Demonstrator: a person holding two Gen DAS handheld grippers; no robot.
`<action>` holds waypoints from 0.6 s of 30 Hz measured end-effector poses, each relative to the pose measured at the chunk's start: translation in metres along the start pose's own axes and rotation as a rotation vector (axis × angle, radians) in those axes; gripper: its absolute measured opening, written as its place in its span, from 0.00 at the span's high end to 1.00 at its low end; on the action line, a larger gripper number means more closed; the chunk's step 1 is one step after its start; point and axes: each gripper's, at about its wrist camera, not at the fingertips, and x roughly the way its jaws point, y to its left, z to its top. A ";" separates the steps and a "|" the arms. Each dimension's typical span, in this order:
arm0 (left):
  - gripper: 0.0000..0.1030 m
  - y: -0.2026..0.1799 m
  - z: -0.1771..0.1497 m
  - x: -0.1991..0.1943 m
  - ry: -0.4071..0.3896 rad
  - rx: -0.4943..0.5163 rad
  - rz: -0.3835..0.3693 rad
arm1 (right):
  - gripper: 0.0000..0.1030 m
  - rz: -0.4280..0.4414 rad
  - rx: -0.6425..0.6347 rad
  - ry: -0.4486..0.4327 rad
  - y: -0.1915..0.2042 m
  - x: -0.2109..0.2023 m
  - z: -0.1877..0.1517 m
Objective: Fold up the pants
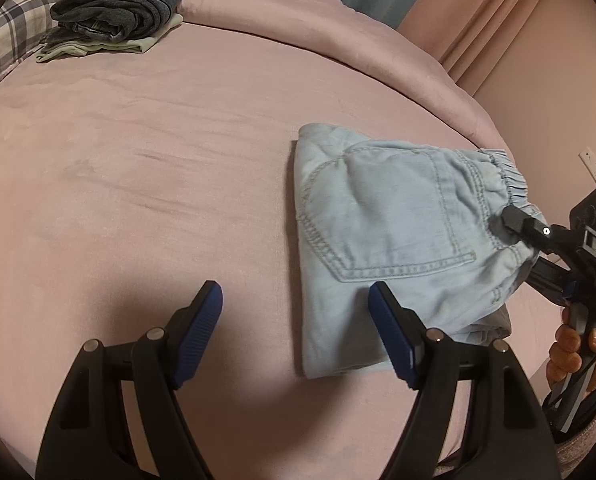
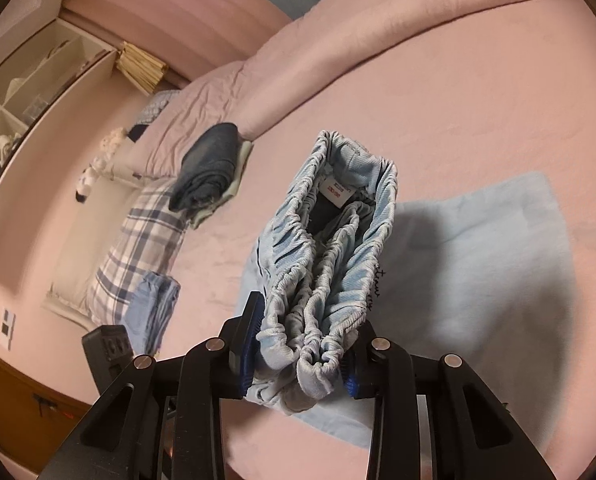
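Light blue pants [image 1: 381, 232] lie folded on the pink bed, back pocket up, at the right of the left wrist view. My right gripper [image 1: 511, 222] is shut on their elastic waistband [image 2: 321, 280] and lifts that end off the bed; in the right wrist view [image 2: 301, 344] the bunched waistband fills the jaws. My left gripper [image 1: 296, 320] is open and empty, low over the bed at the near left edge of the pants; its right finger [image 1: 389, 332] overlaps the fabric's edge.
A stack of folded dark jeans on pale clothes [image 1: 118, 12] sits at the far left of the bed [image 1: 158, 152]. A plaid pillow [image 2: 138, 240] and folded blue striped cloth [image 2: 154, 312] lie near the bed edge. Shelves [image 2: 26, 96] stand by the wall.
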 end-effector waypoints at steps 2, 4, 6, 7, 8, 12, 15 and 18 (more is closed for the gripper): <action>0.26 0.001 0.002 0.001 0.001 0.000 0.000 | 0.66 0.001 0.003 -0.011 -0.001 -0.004 0.002; 0.26 0.002 0.003 0.001 0.003 0.000 0.003 | 0.66 0.002 0.002 -0.027 -0.003 -0.010 0.002; 0.26 0.000 0.002 0.001 0.006 -0.001 0.005 | 0.66 0.004 0.004 -0.043 -0.006 -0.017 0.003; 0.26 0.000 0.002 0.002 0.008 -0.002 0.005 | 0.66 0.004 0.007 -0.049 -0.006 -0.019 0.004; 0.26 -0.001 0.002 0.003 0.011 -0.001 0.006 | 0.66 0.003 0.011 -0.055 -0.009 -0.022 0.004; 0.26 -0.004 0.004 0.006 0.019 0.006 0.005 | 0.66 -0.008 0.029 -0.078 -0.015 -0.033 0.003; 0.26 -0.008 0.004 0.008 0.020 0.012 0.002 | 0.66 -0.020 0.039 -0.089 -0.020 -0.039 0.001; 0.26 -0.011 0.006 0.012 0.030 0.017 -0.003 | 0.66 -0.028 0.068 -0.086 -0.029 -0.041 -0.002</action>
